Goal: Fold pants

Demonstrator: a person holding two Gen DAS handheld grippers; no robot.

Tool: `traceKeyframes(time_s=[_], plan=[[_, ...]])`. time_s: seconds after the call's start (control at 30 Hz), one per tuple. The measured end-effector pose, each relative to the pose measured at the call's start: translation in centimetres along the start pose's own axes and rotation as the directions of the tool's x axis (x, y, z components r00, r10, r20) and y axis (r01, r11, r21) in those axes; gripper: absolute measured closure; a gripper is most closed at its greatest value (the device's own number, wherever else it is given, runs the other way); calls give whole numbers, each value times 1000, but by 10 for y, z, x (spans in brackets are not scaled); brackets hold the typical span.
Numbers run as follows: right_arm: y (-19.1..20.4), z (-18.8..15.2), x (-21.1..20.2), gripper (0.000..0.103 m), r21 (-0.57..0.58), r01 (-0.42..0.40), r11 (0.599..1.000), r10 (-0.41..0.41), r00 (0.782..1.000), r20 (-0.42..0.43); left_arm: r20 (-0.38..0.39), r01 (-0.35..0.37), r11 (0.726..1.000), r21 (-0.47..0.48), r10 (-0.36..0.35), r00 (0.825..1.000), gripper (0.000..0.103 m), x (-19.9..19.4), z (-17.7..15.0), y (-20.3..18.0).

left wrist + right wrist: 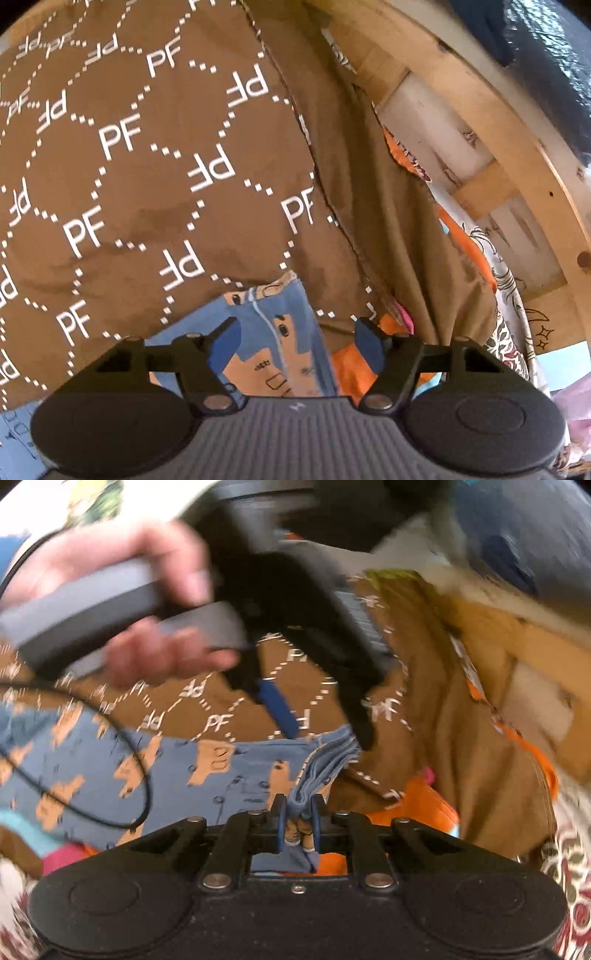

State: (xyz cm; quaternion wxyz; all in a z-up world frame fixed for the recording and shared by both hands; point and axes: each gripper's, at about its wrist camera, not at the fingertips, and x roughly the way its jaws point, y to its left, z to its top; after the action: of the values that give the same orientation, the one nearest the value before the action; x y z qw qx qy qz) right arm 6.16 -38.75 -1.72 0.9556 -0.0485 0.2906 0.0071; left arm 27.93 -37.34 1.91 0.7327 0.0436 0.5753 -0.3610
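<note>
The pants [275,325] are blue with orange figures and lie on a brown cover. In the left wrist view my left gripper [297,341] is open, its blue pads [227,338] standing wide to either side of the pants' end without pressing it. In the right wrist view the pants [221,775] spread out to the left. My right gripper [298,821] is shut on a bunched, layered edge of them. The left gripper [321,723] hangs over the same end of the pants, held by a person's hand [147,653]; this view is motion-blurred.
The brown cover printed with white "PF" letters [147,166] fills most of the left view. A wooden frame [480,110] runs along the right. Orange cloth [472,251] and a white and maroon patterned fabric [513,306] lie beside it. A black cable [142,775] loops over the pants.
</note>
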Motion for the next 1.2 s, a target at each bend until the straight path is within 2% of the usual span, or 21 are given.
traceKeyframes(time_s=[0.1, 0.17, 0.2, 0.23, 0.27, 0.3, 0.4, 0.53, 0.6, 0.67, 0.77, 0.8, 0.83, 1.03, 1.2], plan=[[8, -2, 0, 88, -55, 3, 998, -4, 1000, -8, -10, 18, 999, -26, -18, 1000, 30, 2, 0, 1], [9, -3, -1, 88, -73, 1, 997, -2, 1000, -9, -14, 4, 1000, -25, -4, 1000, 30, 5, 0, 0], [10, -3, -1, 88, -77, -3, 997, 2, 1000, -11, -16, -7, 1000, -16, 7, 1000, 34, 6, 0, -2], [12, -3, -1, 88, -81, -6, 997, 5, 1000, -14, -15, -22, 1000, -7, 22, 1000, 41, 7, 0, -4], [13, -1, 0, 88, -85, -8, 996, 7, 1000, -16, -16, -32, 999, 3, 32, 999, 67, 8, -1, -5], [14, -1, 0, 88, -88, -9, 996, 7, 1000, -18, -22, -40, 999, 7, 40, 999, 85, 10, -1, -5], [14, -2, 1, 86, -83, -6, 997, 4, 1000, -20, -1, -27, 1000, -15, 27, 1000, 93, 10, -4, -2], [11, -2, 3, 78, -76, 0, 997, -1, 1000, -20, 29, -4, 999, -44, 5, 1000, 95, 3, -9, 5], [10, -2, 5, 68, -73, -2, 997, 0, 1000, -29, 38, 15, 998, -59, -13, 999, 96, -1, -12, 11], [8, -3, 7, 67, -62, -3, 998, 0, 999, -37, 47, 28, 997, -66, -25, 999, 96, -4, -15, 15], [6, -3, 11, 72, -51, -6, 999, 3, 999, -50, 63, 56, 993, -99, -50, 997, 96, -8, -17, 23], [6, -3, 12, 81, -53, -6, 999, 4, 999, -48, 70, 64, 992, -110, -56, 996, 96, -10, -19, 26], [7, -3, 11, 84, -58, -8, 998, 6, 999, -40, 78, 71, 990, -123, -61, 995, 96, -13, -21, 30], [20, -3, 4, 86, -83, -67, 994, 70, 997, 36, 141, 101, 979, -180, -76, 987, 97, -42, -40, 56], [49, -5, -4, 87, -152, -138, 979, 154, 983, 97, 196, 127, 967, -219, -84, 977, 97, -73, -66, 85]])
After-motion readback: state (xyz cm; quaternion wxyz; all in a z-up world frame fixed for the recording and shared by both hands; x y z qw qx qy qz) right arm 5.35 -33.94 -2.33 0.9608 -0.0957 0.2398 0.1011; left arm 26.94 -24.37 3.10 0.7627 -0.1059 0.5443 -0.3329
